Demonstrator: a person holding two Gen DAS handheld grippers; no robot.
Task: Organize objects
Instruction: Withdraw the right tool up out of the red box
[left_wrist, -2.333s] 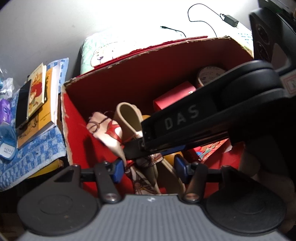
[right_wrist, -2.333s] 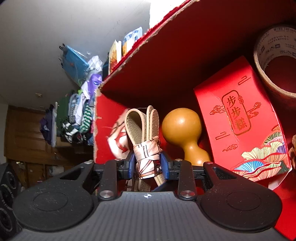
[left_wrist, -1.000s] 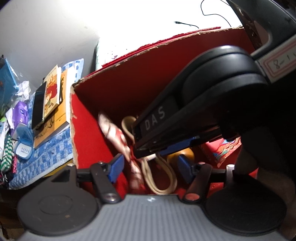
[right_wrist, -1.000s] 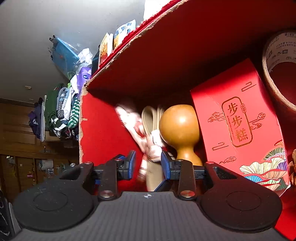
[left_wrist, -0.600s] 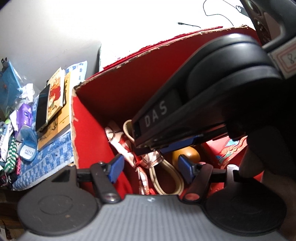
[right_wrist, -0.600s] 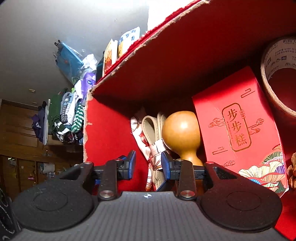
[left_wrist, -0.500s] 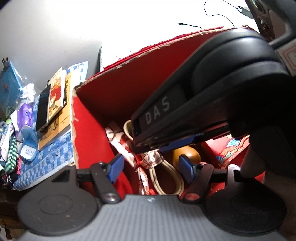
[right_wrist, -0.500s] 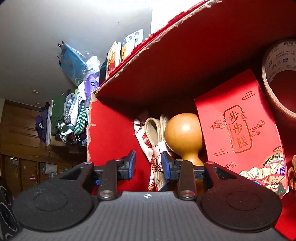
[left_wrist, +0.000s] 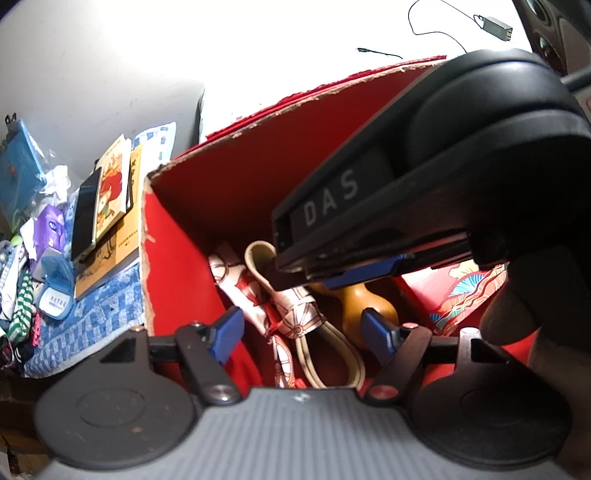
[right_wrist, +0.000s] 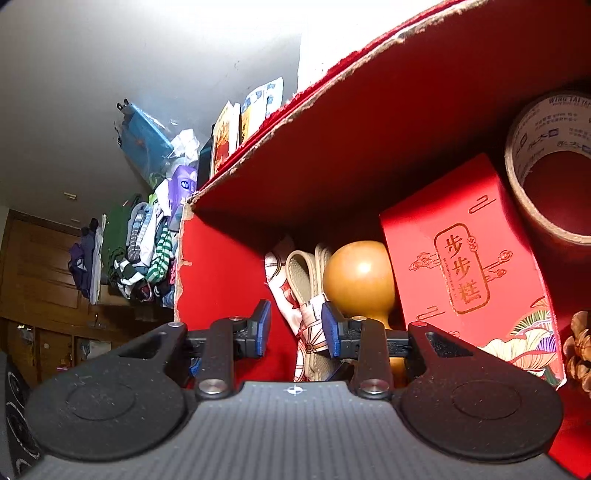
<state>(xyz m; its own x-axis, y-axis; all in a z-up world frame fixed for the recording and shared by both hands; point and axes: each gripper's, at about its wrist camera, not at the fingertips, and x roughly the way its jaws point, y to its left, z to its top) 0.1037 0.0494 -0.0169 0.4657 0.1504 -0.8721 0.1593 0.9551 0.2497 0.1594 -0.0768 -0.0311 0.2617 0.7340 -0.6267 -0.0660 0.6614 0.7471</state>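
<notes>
A red cardboard box (left_wrist: 173, 266) holds a beige strap wrapped in a patterned scarf (right_wrist: 308, 321). The bundle leans in the box's left corner against a brown gourd (right_wrist: 358, 280). My right gripper (right_wrist: 296, 328) is open just in front of the bundle, with a gap showing on the left side. In the left wrist view its black housing (left_wrist: 424, 177) hangs over the box, above the bundle (left_wrist: 299, 314) and the gourd (left_wrist: 356, 302). My left gripper (left_wrist: 303, 334) is open and holds nothing, near the box's front edge.
A red gift packet (right_wrist: 461, 280), a tape roll (right_wrist: 546, 177) and a pine cone (right_wrist: 581, 350) fill the box's right side. Left of the box, books and a phone (left_wrist: 107, 192) lie on a blue checked cloth (left_wrist: 103, 306). Clothes (right_wrist: 140, 251) are piled further left.
The right gripper held the scarf-wrapped strap 2.3 s ago; the bundle has since dropped into the box's left corner beside the gourd, and the gripper has drawn back slightly.
</notes>
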